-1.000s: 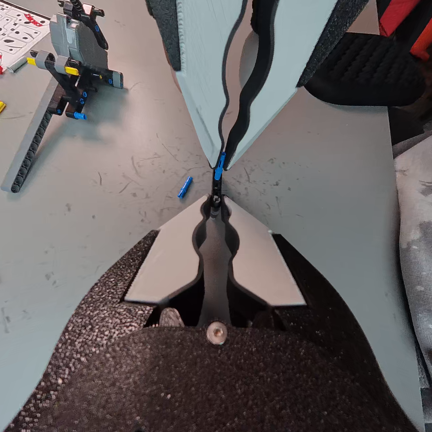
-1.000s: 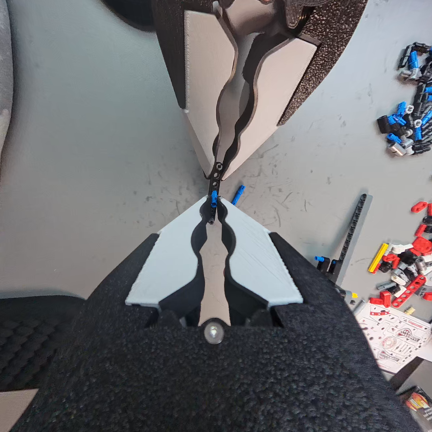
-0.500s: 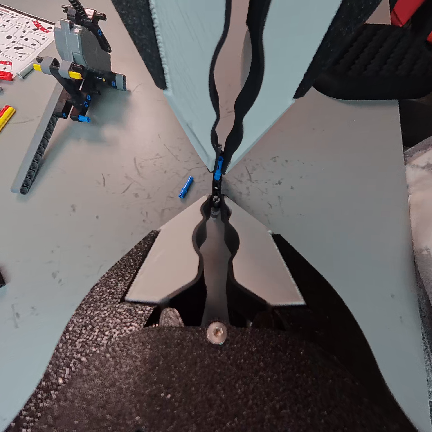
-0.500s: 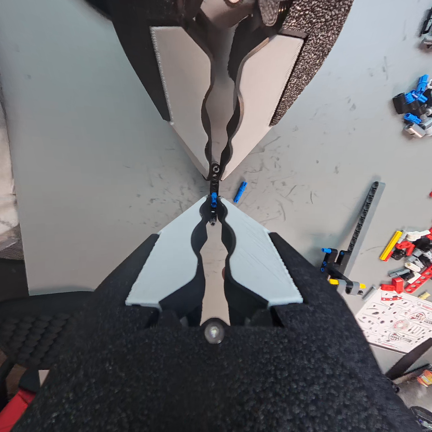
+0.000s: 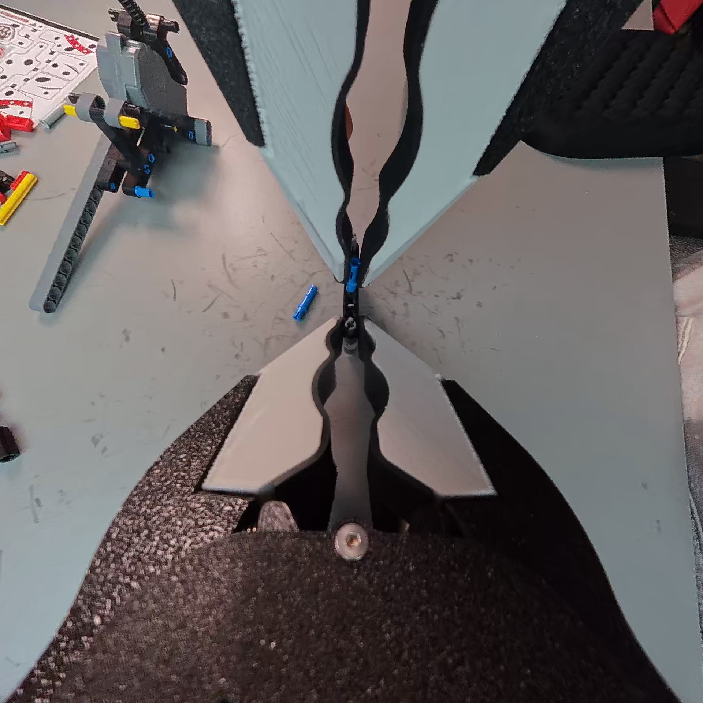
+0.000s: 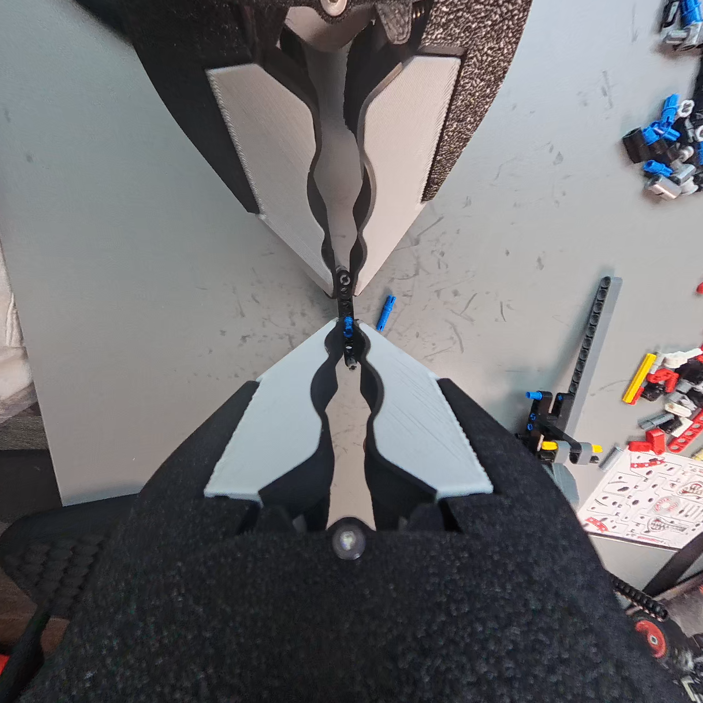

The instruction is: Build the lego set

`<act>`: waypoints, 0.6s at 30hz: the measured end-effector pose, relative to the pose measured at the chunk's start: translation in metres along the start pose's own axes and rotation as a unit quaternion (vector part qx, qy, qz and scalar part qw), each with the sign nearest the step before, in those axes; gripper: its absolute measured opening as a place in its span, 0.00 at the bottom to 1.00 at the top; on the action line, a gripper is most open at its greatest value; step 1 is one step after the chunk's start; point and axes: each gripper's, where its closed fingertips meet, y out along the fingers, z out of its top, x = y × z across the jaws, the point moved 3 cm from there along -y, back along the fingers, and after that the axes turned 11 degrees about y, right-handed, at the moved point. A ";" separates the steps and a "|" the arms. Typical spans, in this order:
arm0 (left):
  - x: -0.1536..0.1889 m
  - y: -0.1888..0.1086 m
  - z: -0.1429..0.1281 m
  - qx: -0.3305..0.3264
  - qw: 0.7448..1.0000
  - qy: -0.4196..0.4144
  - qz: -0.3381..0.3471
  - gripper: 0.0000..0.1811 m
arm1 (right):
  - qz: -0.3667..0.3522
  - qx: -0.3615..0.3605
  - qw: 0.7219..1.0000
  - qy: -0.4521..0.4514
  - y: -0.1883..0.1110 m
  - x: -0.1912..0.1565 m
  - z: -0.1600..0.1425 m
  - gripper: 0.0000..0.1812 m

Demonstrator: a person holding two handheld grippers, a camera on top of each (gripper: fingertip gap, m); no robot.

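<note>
Half-built model [image 5: 125, 125] is seen standing near the bench's left edge. Loose blue pin [image 5: 305, 303] lies on the bench [image 5: 532, 304], just left of both tips. Left tool [image 5: 350, 328] is clamped on one end of a thin black beam [image 5: 350, 304]; right tool [image 6: 348, 333] is clamped on the other end, with the blue peg [image 6: 347, 326]. The beam's long axis runs tip to tip, held above the bench.

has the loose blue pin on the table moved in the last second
No. The loose blue pin lies at the same spot among the table's scratches.
</note>
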 end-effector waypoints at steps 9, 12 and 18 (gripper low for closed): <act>-0.001 0.000 0.000 0.001 1.000 -0.009 -0.002 0.04 | 0.006 0.000 1.000 0.002 0.000 -0.001 0.000 0.02; 0.001 0.000 0.000 0.000 1.000 -0.003 -0.003 0.04 | 0.012 0.003 1.000 0.008 0.000 -0.001 -0.001 0.02; 0.000 0.000 0.000 -0.002 1.000 -0.003 0.000 0.04 | 0.007 0.022 1.000 0.010 0.001 0.001 -0.001 0.02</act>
